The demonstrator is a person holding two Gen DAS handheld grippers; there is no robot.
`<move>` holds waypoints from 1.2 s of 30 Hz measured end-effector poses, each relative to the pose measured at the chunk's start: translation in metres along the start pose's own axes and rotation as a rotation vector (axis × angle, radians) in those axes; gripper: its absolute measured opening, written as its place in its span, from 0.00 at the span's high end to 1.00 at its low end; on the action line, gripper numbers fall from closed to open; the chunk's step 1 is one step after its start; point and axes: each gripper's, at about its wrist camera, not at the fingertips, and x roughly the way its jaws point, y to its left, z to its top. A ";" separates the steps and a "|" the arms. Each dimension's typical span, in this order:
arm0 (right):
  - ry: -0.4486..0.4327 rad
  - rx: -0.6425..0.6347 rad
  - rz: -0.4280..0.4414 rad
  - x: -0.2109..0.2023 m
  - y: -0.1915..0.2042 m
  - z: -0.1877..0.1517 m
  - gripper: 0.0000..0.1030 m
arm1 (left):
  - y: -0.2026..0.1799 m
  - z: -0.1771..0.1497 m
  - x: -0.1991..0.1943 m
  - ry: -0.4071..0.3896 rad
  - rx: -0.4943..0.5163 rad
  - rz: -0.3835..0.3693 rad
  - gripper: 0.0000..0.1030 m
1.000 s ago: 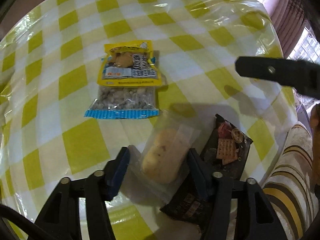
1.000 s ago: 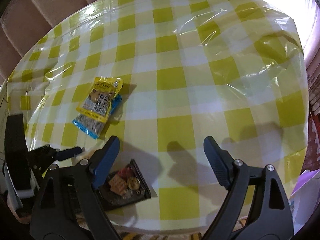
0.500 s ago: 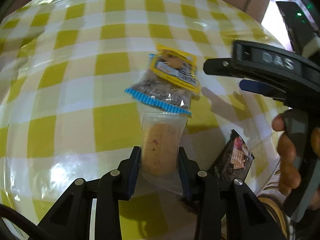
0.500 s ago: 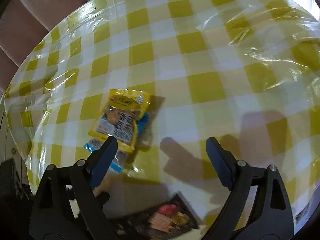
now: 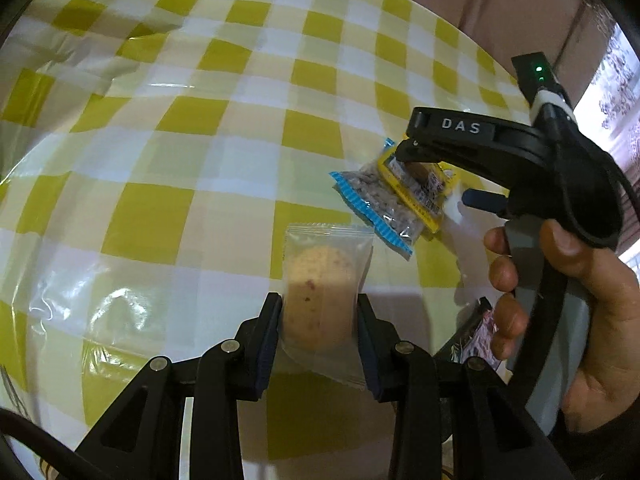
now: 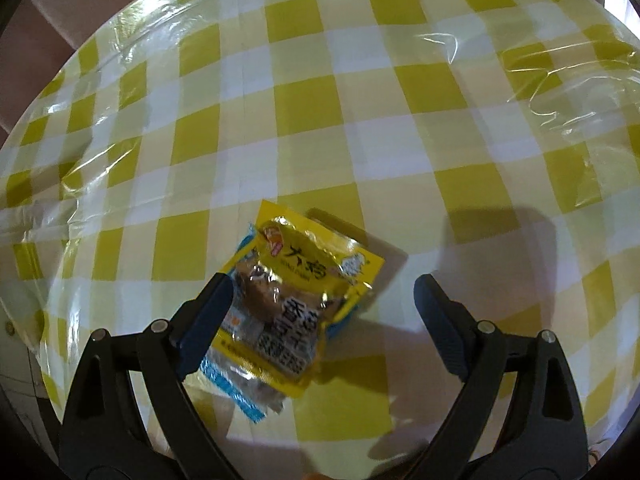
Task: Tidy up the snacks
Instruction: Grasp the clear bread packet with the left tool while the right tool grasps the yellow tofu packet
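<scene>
1. Now the left gripper (image 5: pixel 318 316) pinches a clear-wrapped biscuit (image 5: pixel 320 300) between both pads, near the table's near edge.
2. Wide-jawed, the right gripper (image 6: pixel 320 304) hangs over the yellow snack packet (image 6: pixel 296 304), its pads not touching it.
3. That packet lies partly on a blue-edged seed packet (image 5: pixel 376 204), toward the table's (image 6: pixel 320 120) near side.
4. A dark cracker packet (image 5: pixel 478 340) sits at the near edge, partly hidden by the right hand (image 5: pixel 572 304).
5. Checked tablecloth (image 5: pixel 200 120) beyond lies bare to the far rim.
</scene>
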 end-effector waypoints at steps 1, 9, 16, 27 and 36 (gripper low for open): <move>0.001 0.002 0.002 0.002 0.001 0.001 0.10 | 0.001 0.000 -0.001 -0.001 -0.005 0.002 0.64; -0.024 -0.054 0.047 0.005 0.009 0.001 0.36 | 0.000 0.002 0.004 0.000 -0.009 0.005 0.64; -0.051 -0.090 0.047 -0.004 0.011 -0.005 0.52 | -0.001 0.005 0.006 0.001 -0.008 0.008 0.64; -0.081 -0.093 0.056 -0.025 -0.008 -0.016 0.64 | -0.001 0.003 0.004 -0.003 -0.001 0.020 0.64; -0.080 -0.120 0.066 -0.037 -0.021 -0.032 0.69 | -0.003 0.002 0.001 -0.009 0.003 0.032 0.64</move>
